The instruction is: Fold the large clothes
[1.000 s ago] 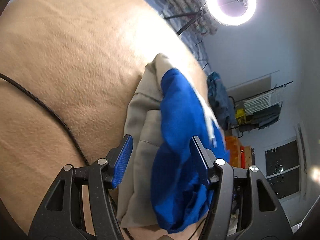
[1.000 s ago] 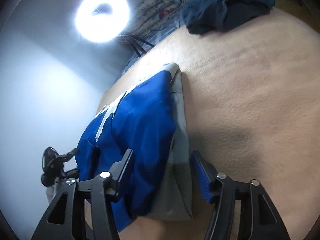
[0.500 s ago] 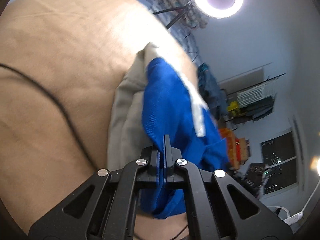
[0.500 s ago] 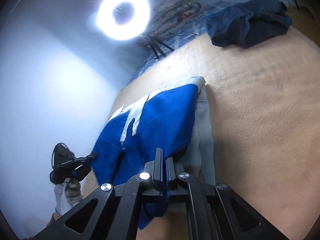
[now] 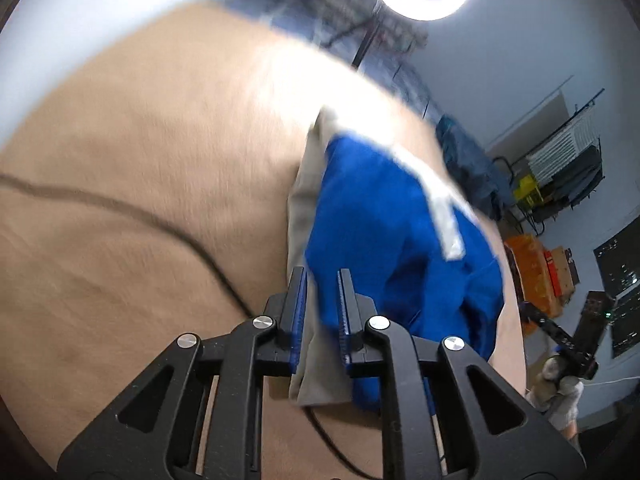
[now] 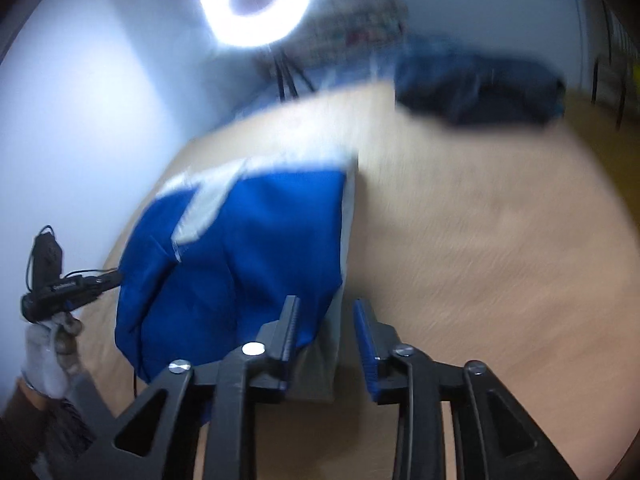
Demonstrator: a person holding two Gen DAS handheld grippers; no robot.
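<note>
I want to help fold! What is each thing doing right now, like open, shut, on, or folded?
left gripper: fingers just opened a little, cloth between them.
right gripper: fingers just opened, cloth edge between them, not pinched.
blue and grey garment: folded over, lying on the bed cover.
ring light: on.
dark clothes pile: crumpled, not folded.
</note>
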